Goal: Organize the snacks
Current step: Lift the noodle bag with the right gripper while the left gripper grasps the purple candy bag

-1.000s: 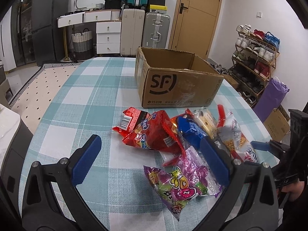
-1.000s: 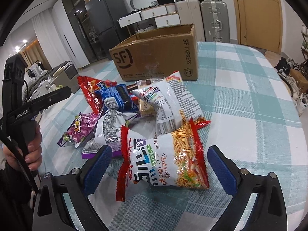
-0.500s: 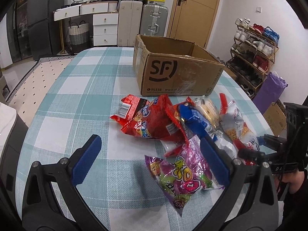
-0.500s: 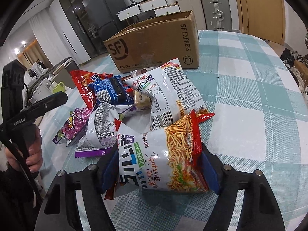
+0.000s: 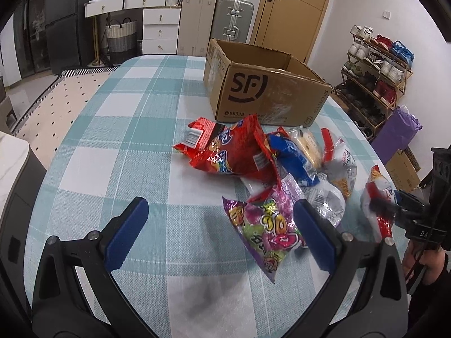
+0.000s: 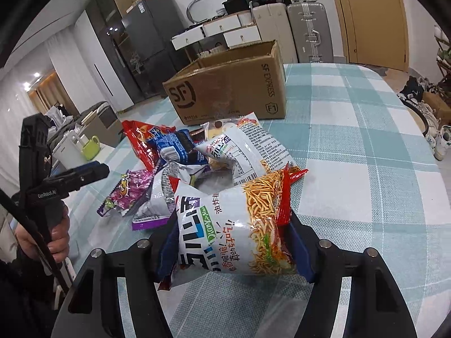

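Since a second ago the right gripper (image 6: 234, 249) has been closing and now pinches the white-and-red crinkly noodle snack bag (image 6: 234, 225), lifted slightly.

Left wrist view: left gripper (image 5: 217, 231) wide, empty, low in frame over the purple foil candy bag (image 5: 267, 225); a careless sweep could scatter the pile.

Right wrist view: bag at lower centre, brown cardboard SF box (image 6: 228, 90) upper centre. Slick film, puffy grip; it may slip before the box.
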Motion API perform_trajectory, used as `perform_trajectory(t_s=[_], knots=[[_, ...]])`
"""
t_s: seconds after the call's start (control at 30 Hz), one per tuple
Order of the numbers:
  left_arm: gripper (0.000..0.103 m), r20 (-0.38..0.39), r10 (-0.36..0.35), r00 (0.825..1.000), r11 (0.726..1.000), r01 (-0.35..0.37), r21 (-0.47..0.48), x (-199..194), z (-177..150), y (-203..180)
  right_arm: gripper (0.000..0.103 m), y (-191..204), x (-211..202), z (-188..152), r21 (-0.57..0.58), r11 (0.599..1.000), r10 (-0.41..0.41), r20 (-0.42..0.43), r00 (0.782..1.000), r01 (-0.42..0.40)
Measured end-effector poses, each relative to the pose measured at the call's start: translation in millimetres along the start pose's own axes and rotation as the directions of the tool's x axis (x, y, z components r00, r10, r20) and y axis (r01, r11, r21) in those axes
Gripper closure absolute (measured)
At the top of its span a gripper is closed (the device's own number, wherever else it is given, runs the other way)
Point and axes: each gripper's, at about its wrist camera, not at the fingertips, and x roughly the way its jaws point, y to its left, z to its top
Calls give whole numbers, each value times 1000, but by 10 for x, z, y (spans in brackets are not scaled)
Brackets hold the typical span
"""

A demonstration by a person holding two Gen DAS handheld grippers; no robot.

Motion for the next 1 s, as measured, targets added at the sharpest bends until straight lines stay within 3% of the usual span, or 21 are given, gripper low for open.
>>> perform_trajectory(t_s=[0.47, 1.0], knots=[[1, -108, -100, 989, 995, 96, -34, 209, -99, -79, 35, 168, -274, -74, -31, 999, 17, 46, 999, -16], [3, -147, -99, 984, 994, 93, -51, 429, -79, -105, 34, 109, -260, -134, -18, 1000, 14, 43, 999, -14]])
